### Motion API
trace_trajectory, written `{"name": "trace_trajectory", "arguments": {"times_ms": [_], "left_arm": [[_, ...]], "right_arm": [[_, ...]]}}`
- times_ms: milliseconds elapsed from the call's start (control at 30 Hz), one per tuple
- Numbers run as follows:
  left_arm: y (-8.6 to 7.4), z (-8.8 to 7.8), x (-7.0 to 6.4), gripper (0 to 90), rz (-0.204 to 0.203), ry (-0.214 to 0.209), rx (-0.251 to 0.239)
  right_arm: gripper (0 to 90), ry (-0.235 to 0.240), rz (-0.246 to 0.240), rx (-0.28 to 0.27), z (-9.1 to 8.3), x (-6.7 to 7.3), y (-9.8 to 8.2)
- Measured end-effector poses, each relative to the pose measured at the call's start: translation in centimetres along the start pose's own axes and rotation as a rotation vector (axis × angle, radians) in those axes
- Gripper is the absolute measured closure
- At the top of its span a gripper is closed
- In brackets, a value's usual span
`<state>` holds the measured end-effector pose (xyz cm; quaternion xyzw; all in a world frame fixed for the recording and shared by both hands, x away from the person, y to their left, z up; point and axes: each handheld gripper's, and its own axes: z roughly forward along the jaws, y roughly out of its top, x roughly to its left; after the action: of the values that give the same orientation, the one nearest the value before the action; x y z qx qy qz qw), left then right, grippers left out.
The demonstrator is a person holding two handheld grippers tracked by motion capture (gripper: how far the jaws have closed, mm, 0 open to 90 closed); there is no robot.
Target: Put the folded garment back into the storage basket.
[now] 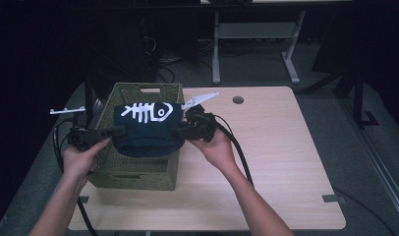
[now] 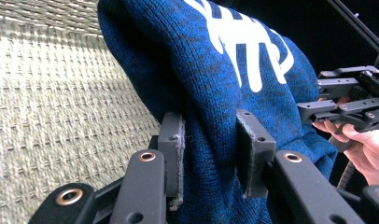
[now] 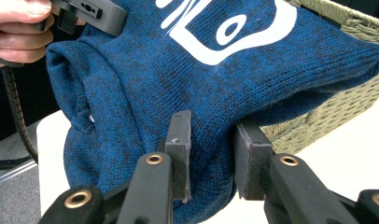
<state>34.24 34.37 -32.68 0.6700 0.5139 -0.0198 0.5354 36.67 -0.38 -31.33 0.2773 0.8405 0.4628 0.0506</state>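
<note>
A folded dark blue knit sweater (image 1: 147, 129) with a white fish-bone print hangs over a woven olive basket (image 1: 138, 172). My left gripper (image 1: 120, 131) pinches its left edge. My right gripper (image 1: 179, 131) pinches its right edge. In the left gripper view the knit (image 2: 215, 84) bunches between the jaws of my left gripper (image 2: 210, 156), and the basket's woven wall (image 2: 52, 107) lies behind. In the right gripper view the sweater (image 3: 178, 79) fills the gap of my right gripper (image 3: 210, 156), with the basket rim (image 3: 346, 18) at upper right.
The basket stands on the left part of a light wood table (image 1: 271, 162), which has a round hole (image 1: 238, 100) near its far edge. Black cables trail from both grippers. Another desk's legs (image 1: 216, 49) stand beyond on the dark floor.
</note>
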Motion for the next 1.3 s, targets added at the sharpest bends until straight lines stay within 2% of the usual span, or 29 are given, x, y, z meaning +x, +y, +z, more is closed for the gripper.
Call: {"name": "trace_trajectory", "arguments": {"times_ms": [467, 733, 1067, 1100, 1300], "left_arm": [[-0.2, -0.6, 1.3, 66.5, -0.024, 0.020, -0.003], [-0.4, -0.6, 1.9, 66.2, -0.037, 0.037, 0.004], [-0.7, -0.7, 2.5, 65.7, -0.046, 0.048, 0.008], [-0.8, -0.7, 2.5, 65.6, -0.050, 0.049, 0.010], [-0.9, -0.5, 3.0, 65.5, -0.059, 0.054, 0.020]], "right_arm": [[70.1, 0.013, 0.022, 0.009, 1.6, 0.3, 0.3], [70.1, 0.017, 0.016, 0.017, 2.6, 0.3, 0.3], [70.0, 0.025, 0.035, 0.026, 3.2, 0.5, 0.0], [70.0, 0.023, 0.022, 0.025, 3.4, 0.4, -0.1], [70.0, 0.026, 0.041, 0.038, 3.8, 0.6, -0.3]]}}
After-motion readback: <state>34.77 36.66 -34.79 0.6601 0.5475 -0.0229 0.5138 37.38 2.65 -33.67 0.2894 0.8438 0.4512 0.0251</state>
